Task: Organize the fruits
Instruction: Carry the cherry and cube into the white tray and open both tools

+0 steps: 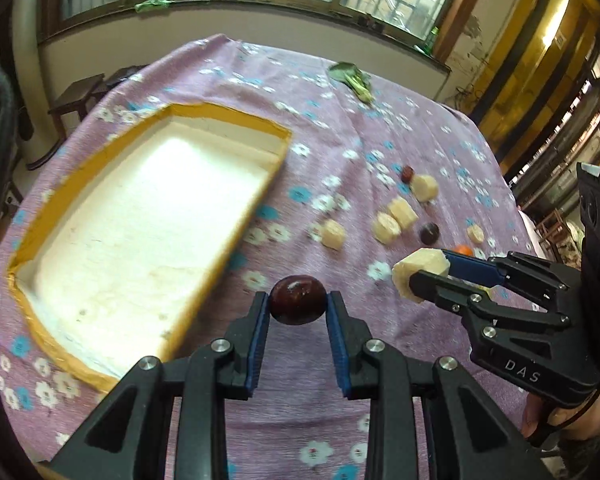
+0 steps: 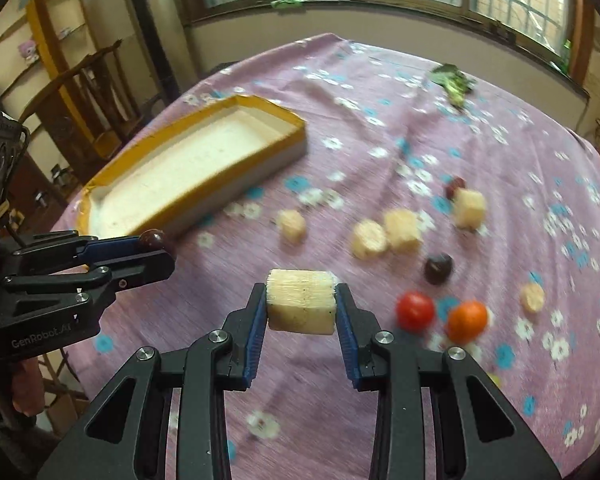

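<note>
Clamped in the left tool [image 1: 298,306], low in the middle of the left wrist frame, a dark red fruit [image 1: 297,299] hangs above the desk [image 1: 340,140]; the tray [image 1: 148,216] lies just to its left, long axis running toward the upper right.

From the right wrist, the right tool [image 2: 301,304] grips a pale fruit chunk [image 2: 301,300]; the tray [image 2: 204,184] sits well off at upper left, so the left tool [image 2: 156,246] is nearer.

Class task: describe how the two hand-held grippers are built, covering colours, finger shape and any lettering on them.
Both are black plastic with jointed finger linkages pinned by silver bolts, and ribbed blue pads line the fingers. The left hand-held gripper reads "GenRobot.AI" on its body; the right hand-held gripper shows "DAS".
</note>
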A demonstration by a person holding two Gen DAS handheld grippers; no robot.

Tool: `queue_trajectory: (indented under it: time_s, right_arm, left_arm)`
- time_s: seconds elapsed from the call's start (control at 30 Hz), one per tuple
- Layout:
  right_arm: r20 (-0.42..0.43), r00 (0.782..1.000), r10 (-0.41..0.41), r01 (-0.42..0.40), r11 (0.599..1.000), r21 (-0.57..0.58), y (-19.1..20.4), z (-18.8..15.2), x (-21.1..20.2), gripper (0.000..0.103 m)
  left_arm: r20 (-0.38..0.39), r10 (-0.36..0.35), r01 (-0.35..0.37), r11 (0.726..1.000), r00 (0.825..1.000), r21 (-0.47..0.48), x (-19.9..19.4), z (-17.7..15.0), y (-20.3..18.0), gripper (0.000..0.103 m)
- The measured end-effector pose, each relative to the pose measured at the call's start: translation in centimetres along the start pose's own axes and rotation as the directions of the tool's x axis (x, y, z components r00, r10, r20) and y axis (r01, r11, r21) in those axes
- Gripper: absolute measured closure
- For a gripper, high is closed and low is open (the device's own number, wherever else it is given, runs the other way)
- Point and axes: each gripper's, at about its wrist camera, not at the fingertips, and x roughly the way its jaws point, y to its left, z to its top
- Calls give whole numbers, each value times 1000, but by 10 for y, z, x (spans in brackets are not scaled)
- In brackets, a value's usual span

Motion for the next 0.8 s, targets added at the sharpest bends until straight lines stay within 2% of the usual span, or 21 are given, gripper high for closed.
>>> queue_trajectory:
  time_s: [0.2, 0.4, 0.57, 0.8]
  right_arm:
    - [11, 997, 74, -72, 993, -95, 47, 41, 20, 71]
    - [-19, 990, 142, -143, 976, -165, 89, 66, 50, 71]
    - [-56, 983, 174, -182, 965, -190, 113, 75, 77, 71]
    - [-121, 972, 200, -222, 953, -208, 135, 74, 105, 71]
  left_arm:
    - [24, 71, -70, 996, 997, -61, -11, 12, 47, 72]
    - [19, 137, -134, 985, 990, -113, -12, 15, 90, 72]
    - [-4, 178, -177, 974, 984, -139, -6, 15, 123, 72]
    - [-40, 195, -199, 965, 980, -172, 7, 14, 151, 72]
